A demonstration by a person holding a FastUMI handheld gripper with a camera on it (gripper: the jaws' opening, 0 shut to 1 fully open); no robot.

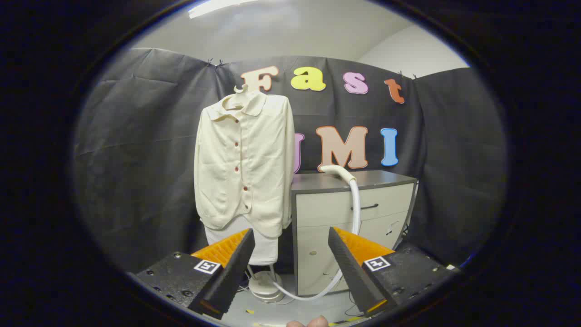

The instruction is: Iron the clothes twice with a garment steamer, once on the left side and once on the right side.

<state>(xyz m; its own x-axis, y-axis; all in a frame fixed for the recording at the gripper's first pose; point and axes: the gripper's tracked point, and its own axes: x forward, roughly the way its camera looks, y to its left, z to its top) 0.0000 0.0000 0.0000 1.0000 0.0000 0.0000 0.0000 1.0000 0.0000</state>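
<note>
From where I'm driving this, my gripper [290, 261] hangs wide open with nothing between the two wedge-shaped, ribbed fingers [236, 268]. Shirt [245, 159] sits at about 11 o'clock beyond them: soft cream fabric, buttoned down the front, floppy collar, draped on a pale hanger [240, 88] with a lighter cloth panel hanging below the hem. Steamer head [336, 171] is at 1 o'clock, a smooth white curved nozzle resting on the cabinet [349, 213] top, which is a flat grey surface. Its glossy hose [355, 204] drops down the boxy drawer fronts and loops to the round base [265, 286] on the floor, just ahead of the fingers.
</note>
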